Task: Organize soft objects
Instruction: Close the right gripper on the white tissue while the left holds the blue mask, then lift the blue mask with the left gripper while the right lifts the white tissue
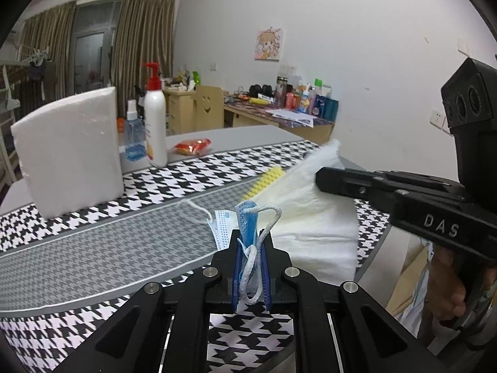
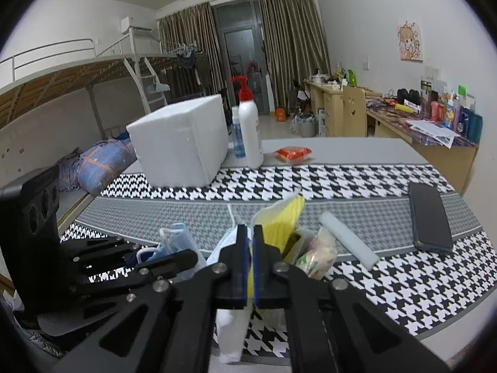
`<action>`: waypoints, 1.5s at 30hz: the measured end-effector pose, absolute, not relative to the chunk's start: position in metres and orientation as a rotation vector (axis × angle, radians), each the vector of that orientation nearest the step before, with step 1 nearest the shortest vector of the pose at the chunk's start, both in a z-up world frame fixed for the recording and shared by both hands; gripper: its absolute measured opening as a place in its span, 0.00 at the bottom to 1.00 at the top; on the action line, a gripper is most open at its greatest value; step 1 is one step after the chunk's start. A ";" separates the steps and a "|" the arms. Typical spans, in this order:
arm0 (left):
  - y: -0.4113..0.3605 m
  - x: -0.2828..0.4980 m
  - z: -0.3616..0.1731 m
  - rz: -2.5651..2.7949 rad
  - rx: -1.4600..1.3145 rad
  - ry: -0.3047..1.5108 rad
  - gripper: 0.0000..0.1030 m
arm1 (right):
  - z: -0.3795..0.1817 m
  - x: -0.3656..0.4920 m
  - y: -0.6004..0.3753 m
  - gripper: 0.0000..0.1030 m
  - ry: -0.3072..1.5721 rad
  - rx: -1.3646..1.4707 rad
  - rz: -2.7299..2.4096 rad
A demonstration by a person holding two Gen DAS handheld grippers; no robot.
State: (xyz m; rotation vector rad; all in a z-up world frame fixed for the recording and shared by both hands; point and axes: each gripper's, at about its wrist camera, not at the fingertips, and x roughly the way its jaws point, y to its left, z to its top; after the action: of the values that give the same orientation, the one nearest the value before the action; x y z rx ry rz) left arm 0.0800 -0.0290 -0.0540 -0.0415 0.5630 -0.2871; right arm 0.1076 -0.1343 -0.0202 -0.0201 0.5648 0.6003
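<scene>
The table cloth (image 2: 310, 183) has a black and white houndstooth pattern, with a grey band of finer houndstooth through it. On the cloth, the foam block (image 2: 183, 143) is white, the bottle (image 2: 250, 130) is white with a red pump, the phone (image 2: 430, 217) is black, and the face mask (image 1: 247, 217) is blue.

Both grippers are matte black linkages with silver round screws at the pivots and blue pads lining the fingers. The right gripper (image 1: 323, 178) carries raised "DAS" lettering and a boxy head with three round lenses.
</scene>
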 end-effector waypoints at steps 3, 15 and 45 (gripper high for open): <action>-0.025 0.076 -0.051 -0.278 -0.047 0.551 0.11 | -0.015 0.106 -0.135 0.04 0.548 -0.017 0.593; -0.001 0.064 -0.040 -0.201 -0.064 0.508 0.11 | -0.005 0.095 -0.123 0.04 0.503 -0.036 0.620; 0.022 0.055 -0.045 -0.139 -0.082 0.520 0.11 | -0.035 0.061 -0.098 0.65 0.508 -0.256 0.673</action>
State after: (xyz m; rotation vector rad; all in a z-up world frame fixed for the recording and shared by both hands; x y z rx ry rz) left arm 0.0554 0.0216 -0.0446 -0.0824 0.5196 -0.1391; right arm 0.0610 -0.0977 -0.0355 -0.2558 0.5076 0.6725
